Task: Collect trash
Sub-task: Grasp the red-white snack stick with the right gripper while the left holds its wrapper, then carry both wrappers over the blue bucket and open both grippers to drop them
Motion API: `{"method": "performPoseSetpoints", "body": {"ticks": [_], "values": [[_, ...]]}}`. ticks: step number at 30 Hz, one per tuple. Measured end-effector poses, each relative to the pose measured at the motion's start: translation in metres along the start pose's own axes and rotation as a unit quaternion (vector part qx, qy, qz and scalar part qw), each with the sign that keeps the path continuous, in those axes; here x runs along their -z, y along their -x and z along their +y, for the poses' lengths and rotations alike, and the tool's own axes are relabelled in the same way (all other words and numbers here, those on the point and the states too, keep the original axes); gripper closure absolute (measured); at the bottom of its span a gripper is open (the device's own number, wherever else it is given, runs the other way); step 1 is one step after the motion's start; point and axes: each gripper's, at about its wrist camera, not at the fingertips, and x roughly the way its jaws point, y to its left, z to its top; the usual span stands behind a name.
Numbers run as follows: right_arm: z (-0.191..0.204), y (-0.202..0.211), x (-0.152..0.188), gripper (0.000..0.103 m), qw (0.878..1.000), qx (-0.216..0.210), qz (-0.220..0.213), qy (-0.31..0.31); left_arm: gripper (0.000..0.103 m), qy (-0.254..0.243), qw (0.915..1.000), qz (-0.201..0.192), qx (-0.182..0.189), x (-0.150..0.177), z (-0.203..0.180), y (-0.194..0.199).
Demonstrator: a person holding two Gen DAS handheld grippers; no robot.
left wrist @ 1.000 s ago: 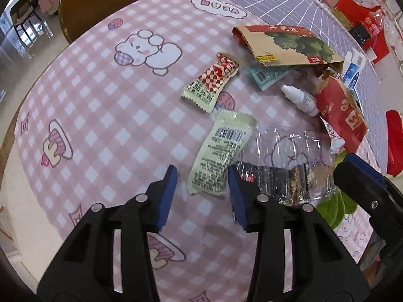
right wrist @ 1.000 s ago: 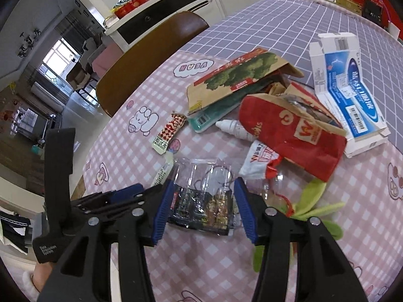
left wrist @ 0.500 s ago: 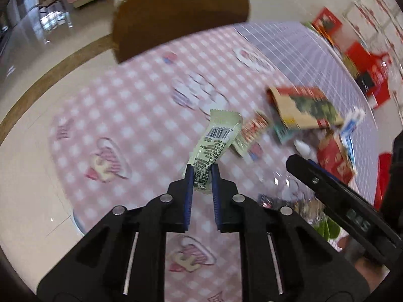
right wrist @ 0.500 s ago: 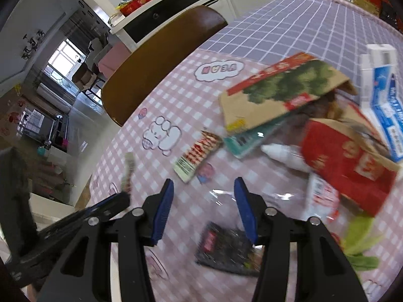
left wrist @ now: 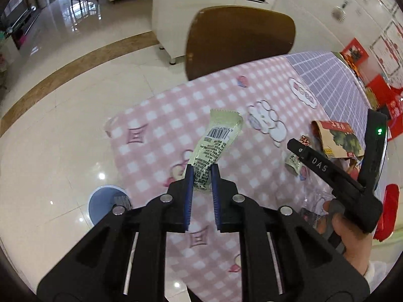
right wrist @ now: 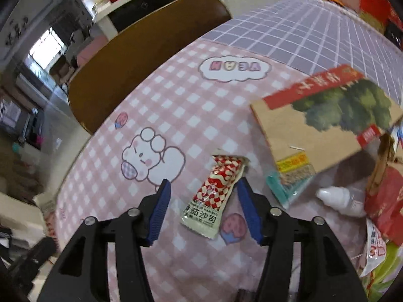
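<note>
The left gripper (left wrist: 202, 176) clamps the lower end of a pale green wrapper (left wrist: 216, 141) at frame centre, lifted above the pink checked tablecloth (left wrist: 156, 136); carry it level toward the blue bin (left wrist: 100, 201) at lower left before releasing. The right gripper (right wrist: 202, 202), jaws spread, straddles the red-and-white sachet (right wrist: 216, 196) lying flat at centre; it should lower squarely before closing.

Lying on the counter (right wrist: 191, 105) between the right hand-held gripper's (right wrist: 201, 209) fingers: a ketchup sachet (right wrist: 216, 193). Sitting right of it, a paper bag (right wrist: 325, 123) over a dropper bottle (right wrist: 340, 200). Standing behind the counter, a chair (right wrist: 141, 52).
</note>
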Motion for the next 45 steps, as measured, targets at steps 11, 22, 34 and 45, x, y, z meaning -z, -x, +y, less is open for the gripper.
{"method": "performPoseSetpoints", "body": {"ticks": [11, 22, 34, 45], "values": [[0.024, 0.015, 0.009, 0.089, 0.999, -0.023, -0.012, 0.019, 0.089, 0.022, 0.9997, -0.009, 0.006, -0.003, 0.044, 0.014], [0.155, 0.070, 0.060, 0.089, 0.980, -0.171, 0.021, 0.099, 0.089, 0.068, 0.9975, -0.013, -0.014, 0.018, 0.146, 0.057], [0.274, 0.056, 0.156, 0.089, 0.959, -0.196, 0.107, 0.174, 0.089, 0.127, 0.9905, 0.022, -0.048, 0.076, 0.268, 0.088], [0.322, 0.048, 0.195, 0.075, 0.956, -0.180, 0.137, 0.185, 0.089, 0.148, 0.9880, 0.032, -0.033, 0.101, 0.307, 0.102]]}}
